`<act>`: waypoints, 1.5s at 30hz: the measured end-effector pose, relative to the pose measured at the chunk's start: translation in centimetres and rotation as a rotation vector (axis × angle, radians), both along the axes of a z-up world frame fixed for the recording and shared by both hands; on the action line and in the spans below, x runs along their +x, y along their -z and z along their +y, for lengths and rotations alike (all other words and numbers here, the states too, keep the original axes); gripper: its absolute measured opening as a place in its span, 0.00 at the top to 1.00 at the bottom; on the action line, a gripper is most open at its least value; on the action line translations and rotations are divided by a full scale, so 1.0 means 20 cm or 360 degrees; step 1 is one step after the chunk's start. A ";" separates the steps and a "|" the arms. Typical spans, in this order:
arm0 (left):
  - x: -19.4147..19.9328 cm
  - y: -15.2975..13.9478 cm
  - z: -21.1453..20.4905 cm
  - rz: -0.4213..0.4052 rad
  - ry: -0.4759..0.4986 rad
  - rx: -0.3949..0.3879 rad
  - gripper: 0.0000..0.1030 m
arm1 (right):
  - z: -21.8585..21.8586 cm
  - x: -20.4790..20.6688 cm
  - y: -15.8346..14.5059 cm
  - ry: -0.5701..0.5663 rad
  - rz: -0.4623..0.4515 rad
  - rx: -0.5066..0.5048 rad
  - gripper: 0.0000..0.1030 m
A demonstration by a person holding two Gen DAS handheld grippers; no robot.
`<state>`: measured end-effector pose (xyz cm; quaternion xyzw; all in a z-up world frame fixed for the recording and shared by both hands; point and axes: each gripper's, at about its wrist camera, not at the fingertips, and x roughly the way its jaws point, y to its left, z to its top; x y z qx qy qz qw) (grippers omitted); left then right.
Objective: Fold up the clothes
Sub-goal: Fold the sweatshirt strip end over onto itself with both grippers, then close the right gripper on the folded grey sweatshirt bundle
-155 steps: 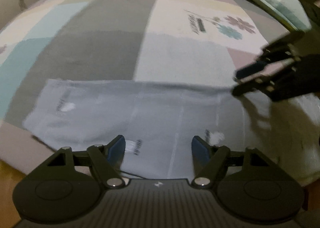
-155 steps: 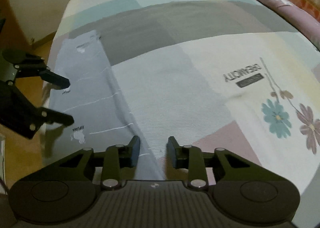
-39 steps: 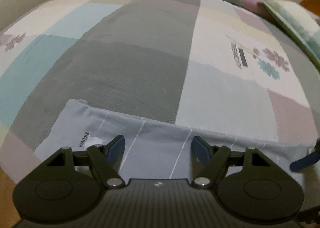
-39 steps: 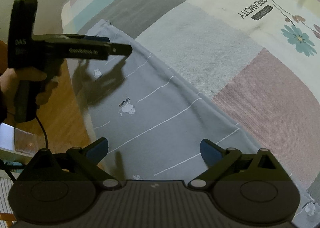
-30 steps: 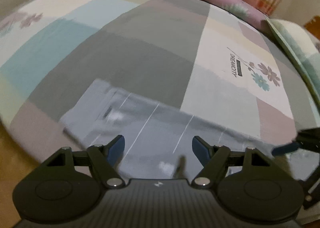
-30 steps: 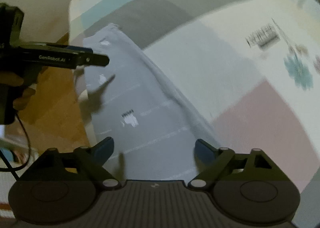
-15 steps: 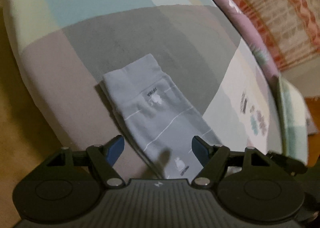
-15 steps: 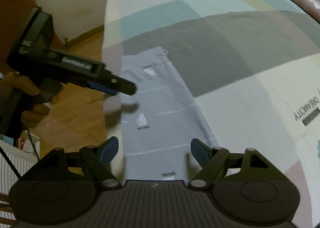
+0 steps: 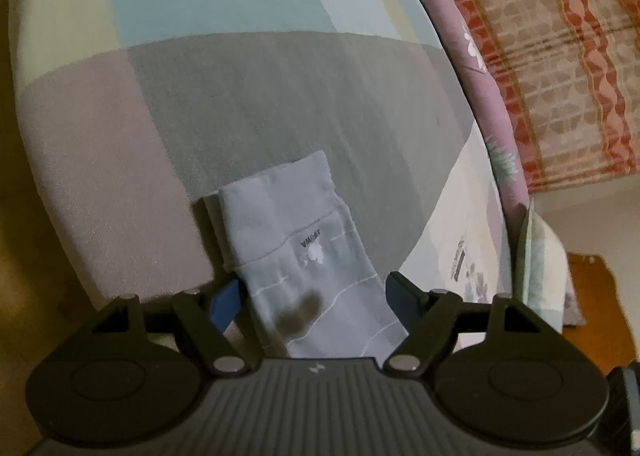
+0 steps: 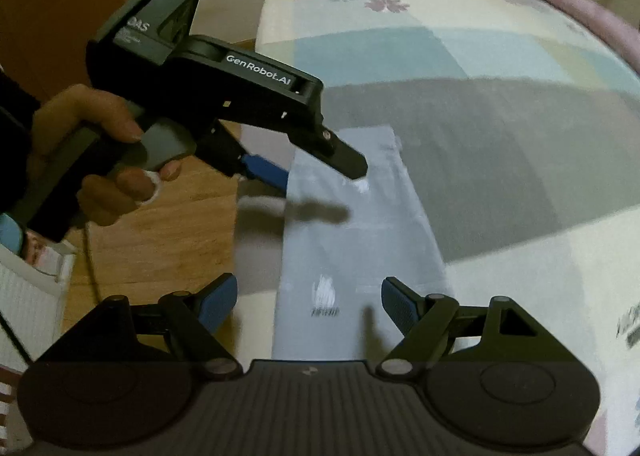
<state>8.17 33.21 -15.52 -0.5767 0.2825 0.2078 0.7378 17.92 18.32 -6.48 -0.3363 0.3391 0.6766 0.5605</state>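
Right wrist view, left to right: hand, left gripper with jaws released above the trousers, which lie folded lengthwise along the bed edge. Right gripper jaws likewise released, gripping nothing.

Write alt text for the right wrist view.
A folded grey garment lies along the edge of a patchwork bedspread, between the open right gripper in the foreground and the hand-held left gripper, also open, above its far end.
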 end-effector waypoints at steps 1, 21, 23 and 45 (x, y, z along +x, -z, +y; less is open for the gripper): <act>0.00 0.00 0.00 -0.0005 -0.0005 -0.0012 0.26 | 0.03 -0.02 0.01 -0.0010 -0.0050 0.0004 0.19; -0.10 -0.03 0.07 0.0041 0.0026 0.0076 0.26 | 0.27 0.18 0.03 -0.0123 0.0141 -0.0070 0.19; -0.09 -0.02 0.08 0.0039 0.0035 0.0069 0.26 | 0.33 0.30 0.04 -0.0122 0.0262 -0.0126 0.19; -0.07 0.06 0.22 -0.0160 -0.0016 -0.0023 0.24 | 0.85 0.45 0.28 -0.0540 0.1107 -0.0610 0.15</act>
